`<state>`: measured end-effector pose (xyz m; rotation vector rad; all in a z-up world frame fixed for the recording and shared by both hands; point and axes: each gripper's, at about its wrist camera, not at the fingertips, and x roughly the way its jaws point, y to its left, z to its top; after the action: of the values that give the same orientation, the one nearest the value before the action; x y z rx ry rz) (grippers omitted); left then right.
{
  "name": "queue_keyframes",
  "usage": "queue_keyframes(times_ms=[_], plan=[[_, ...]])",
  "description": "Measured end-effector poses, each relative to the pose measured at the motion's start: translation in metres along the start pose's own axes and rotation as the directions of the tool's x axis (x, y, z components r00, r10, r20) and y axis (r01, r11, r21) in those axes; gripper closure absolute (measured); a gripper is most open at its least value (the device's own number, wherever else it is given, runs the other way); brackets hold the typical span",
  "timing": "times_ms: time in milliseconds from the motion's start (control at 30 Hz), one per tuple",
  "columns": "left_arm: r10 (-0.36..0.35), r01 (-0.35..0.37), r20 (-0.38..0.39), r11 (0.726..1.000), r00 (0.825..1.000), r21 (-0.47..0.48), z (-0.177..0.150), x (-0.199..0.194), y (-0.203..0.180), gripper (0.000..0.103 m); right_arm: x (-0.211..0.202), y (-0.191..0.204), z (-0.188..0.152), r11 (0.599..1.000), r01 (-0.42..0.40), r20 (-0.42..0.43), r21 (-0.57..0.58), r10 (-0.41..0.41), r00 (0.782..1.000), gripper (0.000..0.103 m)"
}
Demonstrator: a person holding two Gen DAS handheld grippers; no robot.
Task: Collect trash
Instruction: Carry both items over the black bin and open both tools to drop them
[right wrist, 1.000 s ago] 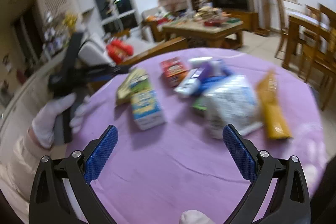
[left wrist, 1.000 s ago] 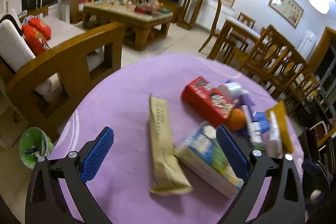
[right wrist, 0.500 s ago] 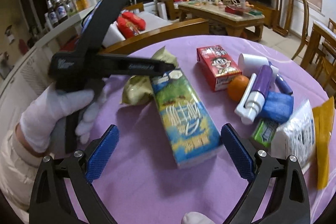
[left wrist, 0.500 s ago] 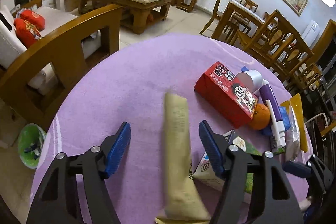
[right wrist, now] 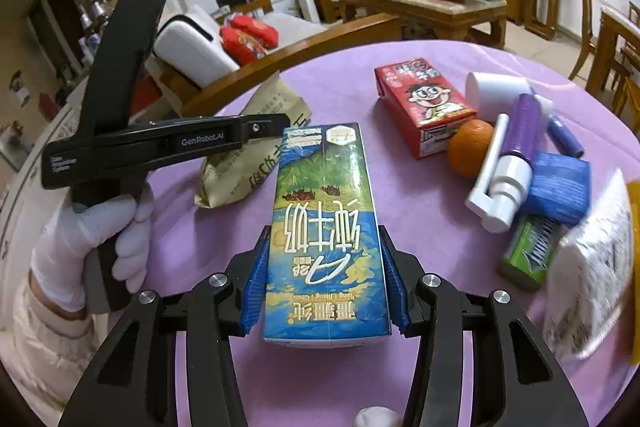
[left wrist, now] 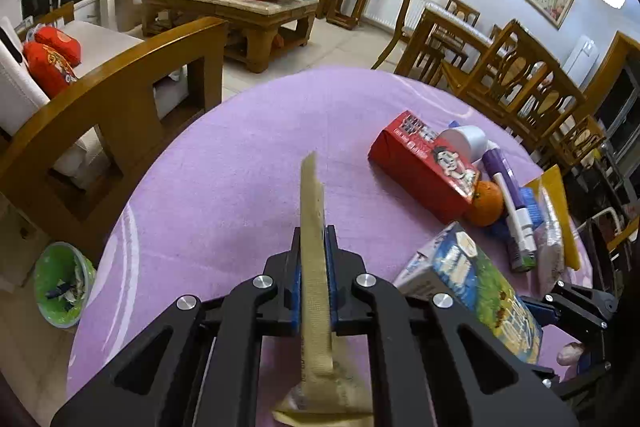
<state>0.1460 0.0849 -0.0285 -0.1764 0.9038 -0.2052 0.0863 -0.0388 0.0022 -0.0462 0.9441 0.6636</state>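
Both tongs have just come together on a piece of trash each, where a second ago they stood wide open over the table.

From the left wrist: the left tongs (left wrist: 314,279) are squeezed fully shut on the tan wrapper (left wrist: 314,227), which now stands on edge between the blue pads instead of lying flat. Its far end points out over the purple table (left wrist: 240,155) and its near end crumples under the camera. Down on the floor at the left sits a green bin (left wrist: 60,287) with scraps already in it, which looks like the place for the trash. To the right lie the red carton (left wrist: 424,167), an orange (left wrist: 486,203) touching it, and a purple pump bottle (left wrist: 508,199).

From the right wrist: the right tongs (right wrist: 324,283) are closing around the blue milk carton (right wrist: 324,219), which lies flat on the table. The pads look pressed to both long sides, so it seems gripped, though nothing shows it lifted. A gloved hand (right wrist: 96,239) holds the left tongs' handle at the left, its tip on the wrapper.

So two pieces are in hand at once; I judge lifting and carrying them to the bin comes next, with the rest of the pile still to clear
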Motion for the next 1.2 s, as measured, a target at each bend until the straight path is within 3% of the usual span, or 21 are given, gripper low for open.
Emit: queue_keyframes(times_ms=[233, 433, 567, 700, 867, 1100, 1200], plan=[[-0.071, 0.070, 0.105, 0.997, 0.992, 0.015, -0.003, -0.034, -0.011, 0.094, -0.054, -0.008, -0.024, 0.998, -0.039, 0.109, 0.041, 0.034, 0.993, 0.054], [-0.113, 0.100, 0.168, 0.991, 0.979, 0.084, -0.005, -0.064, -0.050, 0.094, -0.110, -0.028, -0.049, 0.996, -0.006, 0.240, 0.092, -0.017, 0.971, 0.054], [-0.189, 0.162, 0.176, 0.975, 0.966, 0.155, -0.007, -0.075, -0.091, 0.094, -0.148, -0.053, -0.066, 0.988, 0.022, 0.312, 0.153, -0.069, 0.947, 0.054], [-0.273, 0.230, 0.169, 0.945, 0.947, 0.232, -0.015, -0.077, -0.144, 0.094, -0.189, -0.084, -0.088, 0.975, 0.057, 0.381, 0.217, -0.138, 0.914, 0.054], [-0.370, 0.315, 0.131, 0.895, 0.920, 0.317, -0.029, -0.068, -0.211, 0.094, -0.245, -0.134, -0.127, 0.941, 0.099, 0.452, 0.324, -0.246, 0.857, 0.054], [-0.494, 0.438, 0.034, 0.799, 0.869, 0.412, -0.053, -0.043, -0.313, 0.094, -0.316, -0.210, -0.186, 0.869, 0.147, 0.500, 0.473, -0.402, 0.767, 0.054], [-0.536, 0.490, -0.017, 0.758, 0.844, 0.430, -0.062, -0.031, -0.352, 0.094, -0.348, -0.246, -0.220, 0.821, 0.167, 0.505, 0.546, -0.482, 0.716, 0.054]])
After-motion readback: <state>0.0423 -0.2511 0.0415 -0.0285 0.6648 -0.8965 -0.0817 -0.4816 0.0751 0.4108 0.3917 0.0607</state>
